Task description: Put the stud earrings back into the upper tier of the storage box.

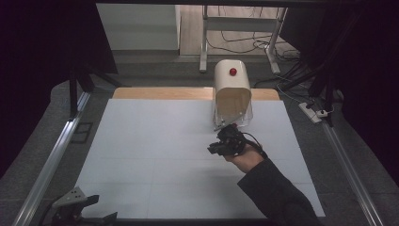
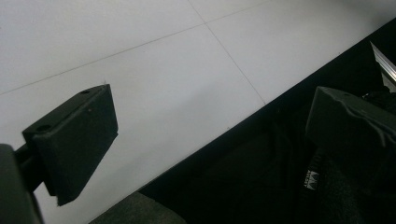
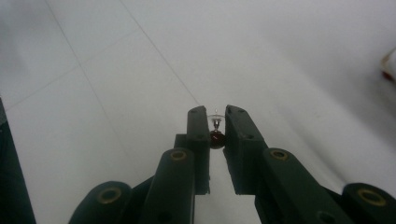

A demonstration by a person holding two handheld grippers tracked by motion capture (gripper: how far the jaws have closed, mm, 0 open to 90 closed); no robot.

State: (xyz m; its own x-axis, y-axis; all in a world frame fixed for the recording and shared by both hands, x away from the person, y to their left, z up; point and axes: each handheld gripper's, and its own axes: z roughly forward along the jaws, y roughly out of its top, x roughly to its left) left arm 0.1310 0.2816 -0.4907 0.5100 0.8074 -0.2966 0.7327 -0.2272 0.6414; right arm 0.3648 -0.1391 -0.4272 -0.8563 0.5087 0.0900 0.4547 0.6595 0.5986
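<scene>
Right gripper view has the right tool [image 3: 216,114] pinched shut on a small dark red knob [image 3: 216,138], with a bright metal stud and a sliver of clear plastic just above it. High view places that tool [image 1: 225,131] at the foot of a clear flap [image 1: 235,115] on the front of a cream box [image 1: 232,84]. The box stands upright near the far edge of the white bench [image 1: 141,155] and has a second red knob [image 1: 233,71] on its rounded top.

The flap looks like thin, stiff, light plastic. It should swing with little effort, though it could flex or crack if twisted. The knob is the right place to hold it, but it is small, round and probably slick, so it may slip out unless the pull stays square to the pads. The box also looks light, so a hard tug could drag or tip it.

The box's long axis is vertical and its opening faces the person. The flap slopes out from the box front towards the person, lower edge foremost. I cannot tell where its hinge sits.

The left tool [image 1: 77,207] lies at the near left corner of the bench. Its jaws stand wide apart with nothing between them [image 2: 210,130].
</scene>
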